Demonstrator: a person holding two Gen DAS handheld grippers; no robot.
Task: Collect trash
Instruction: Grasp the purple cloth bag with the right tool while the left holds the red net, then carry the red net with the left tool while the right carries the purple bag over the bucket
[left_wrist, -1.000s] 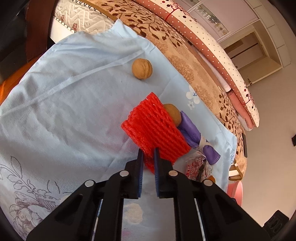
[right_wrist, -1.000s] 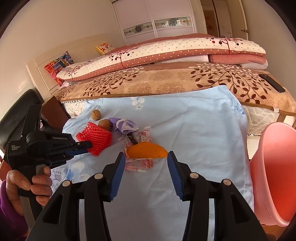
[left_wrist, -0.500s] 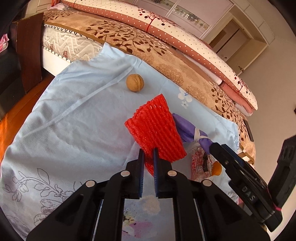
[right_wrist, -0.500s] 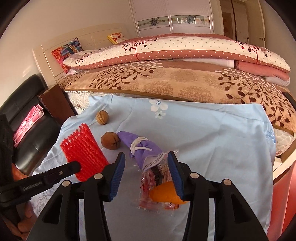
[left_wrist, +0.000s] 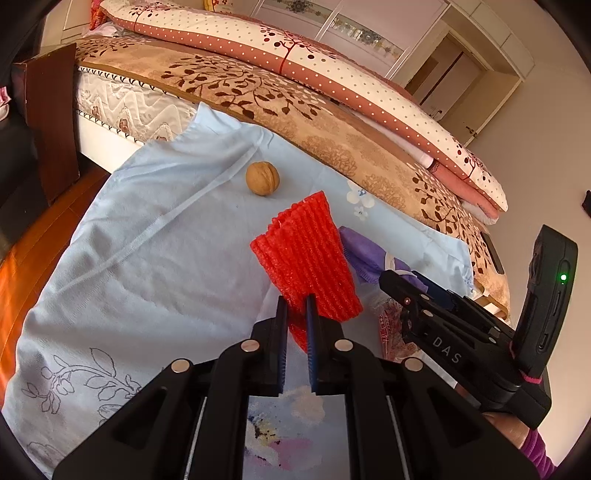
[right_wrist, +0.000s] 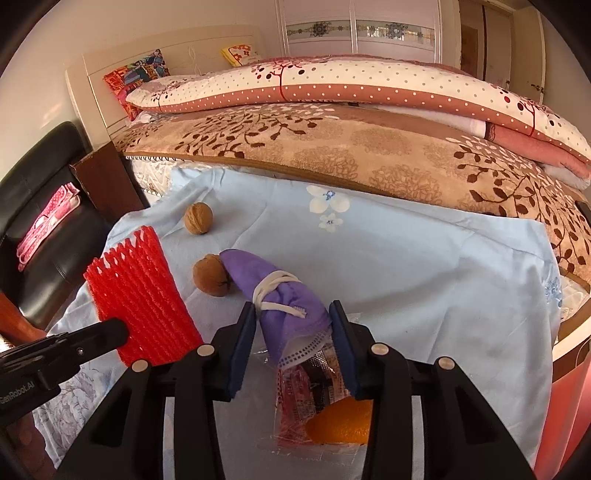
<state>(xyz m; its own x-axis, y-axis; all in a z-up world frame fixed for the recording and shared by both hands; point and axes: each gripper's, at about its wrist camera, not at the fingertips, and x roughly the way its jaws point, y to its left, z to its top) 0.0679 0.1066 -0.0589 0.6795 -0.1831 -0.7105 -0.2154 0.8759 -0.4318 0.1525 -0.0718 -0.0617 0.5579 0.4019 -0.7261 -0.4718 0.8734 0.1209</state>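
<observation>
My left gripper (left_wrist: 296, 308) is shut on a red foam fruit net (left_wrist: 308, 262) and holds it lifted above the blue cloth; the net also shows in the right wrist view (right_wrist: 142, 299). My right gripper (right_wrist: 293, 317) is open, its fingers on either side of a purple rolled face mask (right_wrist: 280, 295) tied with a white strap. A clear wrapper with red print (right_wrist: 314, 384) and an orange peel (right_wrist: 341, 424) lie under the right gripper. Two walnuts (right_wrist: 198, 218) (right_wrist: 212, 275) lie on the cloth.
The light blue cloth (right_wrist: 424, 280) covers a table beside a bed with a brown leaf-pattern blanket (right_wrist: 369, 147). A pink bin edge (right_wrist: 569, 406) stands at the right. A black leather seat (right_wrist: 40, 206) is at the left.
My right gripper has moved forward from over the orange peel and wrapper to straddle the purple mask. My left gripper keeps the red net and has shifted slightly.
</observation>
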